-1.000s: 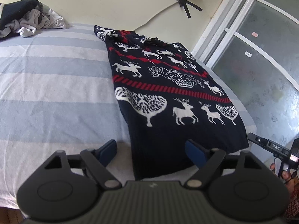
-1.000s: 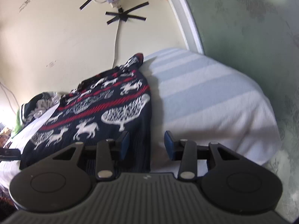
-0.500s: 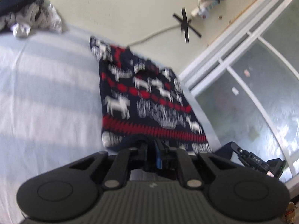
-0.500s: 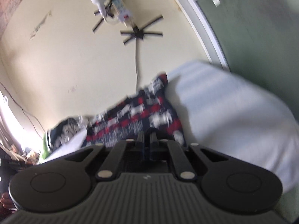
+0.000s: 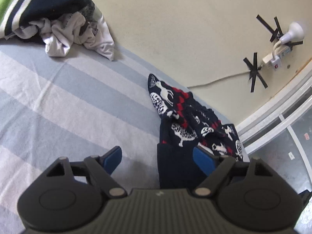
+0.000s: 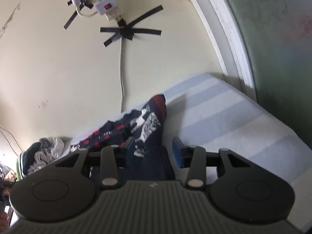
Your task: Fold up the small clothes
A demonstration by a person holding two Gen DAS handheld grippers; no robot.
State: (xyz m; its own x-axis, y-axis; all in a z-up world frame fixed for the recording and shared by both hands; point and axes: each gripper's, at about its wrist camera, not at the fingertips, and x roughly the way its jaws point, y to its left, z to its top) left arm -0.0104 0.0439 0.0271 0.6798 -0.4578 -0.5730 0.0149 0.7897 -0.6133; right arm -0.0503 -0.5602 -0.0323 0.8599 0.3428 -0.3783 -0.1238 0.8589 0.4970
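Note:
A navy sweater with white reindeer and red stripes lies folded over on the striped bed, its plain hem end resting on the patterned part. My left gripper is open just above the hem's left side, with the hem edge between the blue pads. The sweater also shows in the right wrist view. My right gripper is open over the hem's right side, the cloth lying loose between its fingers.
The bed sheet has blue and white stripes. A heap of other clothes lies at the far left by the wall. A taped power strip and cable hang on the wall. A glass door frame stands at the right.
Both grippers shut on the sweater's near hem, carried it toward the wall folding the sweater over, then opened and let the hem go.

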